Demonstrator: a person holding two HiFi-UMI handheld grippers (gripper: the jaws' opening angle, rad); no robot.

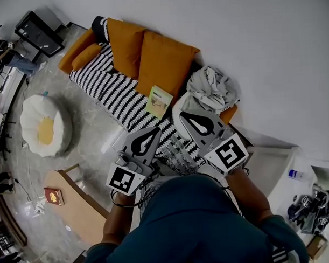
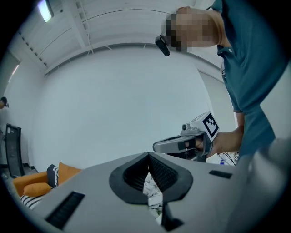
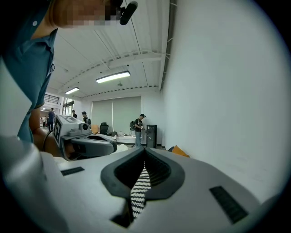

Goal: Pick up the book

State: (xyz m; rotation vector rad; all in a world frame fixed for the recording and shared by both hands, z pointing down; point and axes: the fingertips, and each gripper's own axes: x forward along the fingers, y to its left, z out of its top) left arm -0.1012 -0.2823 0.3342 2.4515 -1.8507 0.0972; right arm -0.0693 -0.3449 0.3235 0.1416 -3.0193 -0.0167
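Observation:
The book [image 1: 159, 101], thin with a pale yellow-green cover, lies flat on the black-and-white striped sofa [image 1: 115, 95], just in front of an orange back cushion [image 1: 163, 61]. My left gripper [image 1: 157, 131] hovers near the sofa's front edge, a short way below the book in the head view, jaws together and empty. My right gripper [image 1: 183, 117] is beside it on the right, also shut and empty. In the left gripper view my left gripper [image 2: 149, 157] shows only a thin slit. The right gripper view shows the same of my right gripper [image 3: 144, 161]. The book appears in neither gripper view.
A crumpled grey-white cloth [image 1: 211, 89] sits at the sofa's right end. A white beanbag [image 1: 44, 124] stands on the floor to the left. A wooden table [image 1: 83, 209] with a red book [image 1: 53, 196] is at the lower left. A white wall runs behind the sofa.

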